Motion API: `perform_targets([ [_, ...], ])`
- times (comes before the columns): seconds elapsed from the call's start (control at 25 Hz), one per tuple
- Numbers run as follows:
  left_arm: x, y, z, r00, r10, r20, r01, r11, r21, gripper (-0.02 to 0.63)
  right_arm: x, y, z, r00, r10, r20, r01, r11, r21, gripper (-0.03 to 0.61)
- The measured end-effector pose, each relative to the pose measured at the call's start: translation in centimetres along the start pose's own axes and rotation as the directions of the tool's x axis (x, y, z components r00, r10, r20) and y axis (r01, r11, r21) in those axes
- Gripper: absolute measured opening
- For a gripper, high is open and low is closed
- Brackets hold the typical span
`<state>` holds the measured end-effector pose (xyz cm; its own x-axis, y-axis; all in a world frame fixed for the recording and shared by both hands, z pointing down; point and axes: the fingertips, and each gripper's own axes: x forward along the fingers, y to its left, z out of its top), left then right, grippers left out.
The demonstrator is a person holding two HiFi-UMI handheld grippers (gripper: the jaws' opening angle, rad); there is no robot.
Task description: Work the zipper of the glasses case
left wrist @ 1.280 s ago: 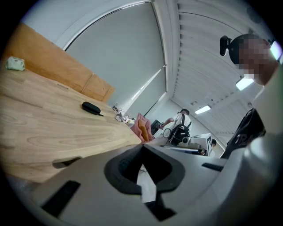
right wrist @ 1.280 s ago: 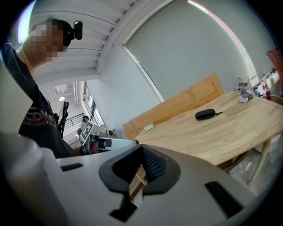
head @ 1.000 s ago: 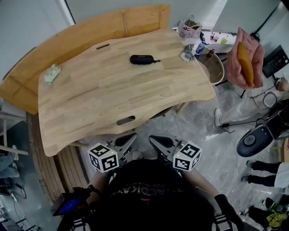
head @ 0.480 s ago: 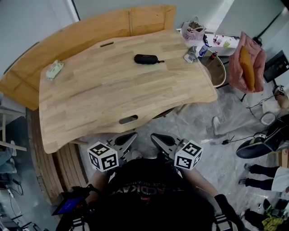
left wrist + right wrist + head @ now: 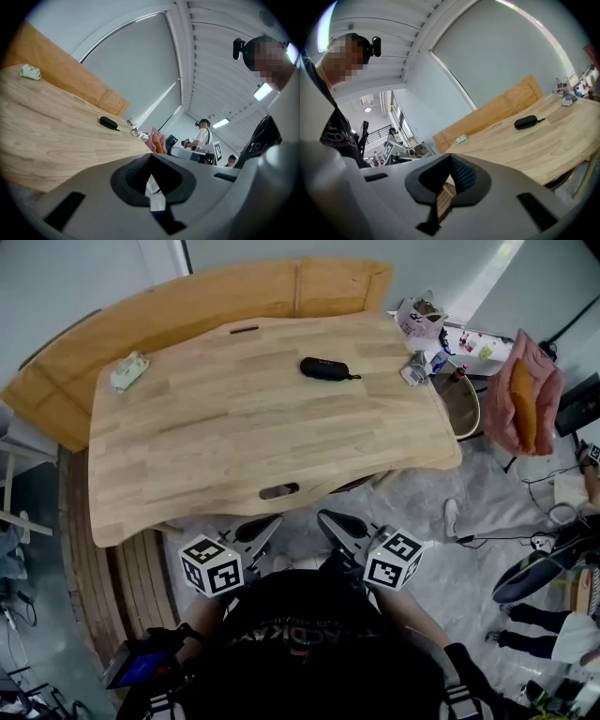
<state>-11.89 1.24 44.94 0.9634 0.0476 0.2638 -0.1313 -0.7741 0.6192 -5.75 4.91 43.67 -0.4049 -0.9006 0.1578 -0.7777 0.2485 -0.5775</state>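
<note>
Two grippers are sitting in our hands close to our body, just short of the near edge of the wooden table point(image 5: 234, 456). The left gripper point(image 5: 269, 524) and the right gripper point(image 5: 330, 518) are both pointing toward the table. Each one's own view is showing its jaws pressed together with nothing between them. Neither gripper is touching the table or anything on it.

We are looking for writing and finding little that we can read. The marker cubes point(image 5: 212, 564) on the grippers are carrying only black-and-white square patterns. A line of print is running across the chest of our dark shirt point(image 5: 309, 634), but it is too blurred for us to spell out. The pink bag point(image 5: 419, 317) at the far right corner of the table is showing some dark print that is too small to read. The small bottles point(image 5: 433, 362) just beside it are too small for us to read their labels.

The glasses case point(image 5: 324, 368) is lying flat on the far part of the table, right of the middle and well apart from both grippers. It is looking black and oblong with rounded ends, and it seems to be closed. A thin dark pull or cord is sticking out of its right end onto the wood. Any mark on the case is too small for us to tell. A pale green small thing point(image 5: 128, 371) is lying near the far left corner, well apart from the case.
</note>
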Motion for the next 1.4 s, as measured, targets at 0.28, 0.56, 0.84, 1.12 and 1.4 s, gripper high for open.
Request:
perform_targets([
  [0.28, -0.6, 1.5, 1.0, 0.996, 0.075, 0.057, -0.073, 0.997, -0.039, 0.011, 2.2, -0.8, 1.3, 0.997, 0.065, -0.029, -0.065, 0.998, 0.002, 0.014],
  [0.56, 2.7, 2.1, 3.3, 0.985, 0.125, 0.115, -0.119, 0.991, -0.065, 0.011, 2.2, -4.3, 3.8, 0.992, 0.104, -0.079, -0.105, 0.994, -0.012, 0.014],
  [0.84, 6.4, 2.1, 5.4, 0.974, 0.173, 0.144, -0.165, 0.984, -0.068, 0.011, 1.6, -10.0, 8.0, 0.991, 0.110, -0.078, -0.114, 0.993, -0.043, 0.014],
  [1.12, 9.2, 3.1, 6.5, 0.963, 0.226, 0.146, -0.211, 0.971, -0.109, 0.011, 1.5, -16.6, 11.6, 0.996, 0.061, -0.060, -0.066, 0.995, -0.078, 0.014],
  [1.4, 12.1, 4.0, 8.5, 0.955, 0.256, 0.147, -0.237, 0.962, -0.133, 0.011, 2.1, -22.4, 15.1, 0.997, 0.022, -0.076, -0.029, 0.995, -0.096, 0.014],
])
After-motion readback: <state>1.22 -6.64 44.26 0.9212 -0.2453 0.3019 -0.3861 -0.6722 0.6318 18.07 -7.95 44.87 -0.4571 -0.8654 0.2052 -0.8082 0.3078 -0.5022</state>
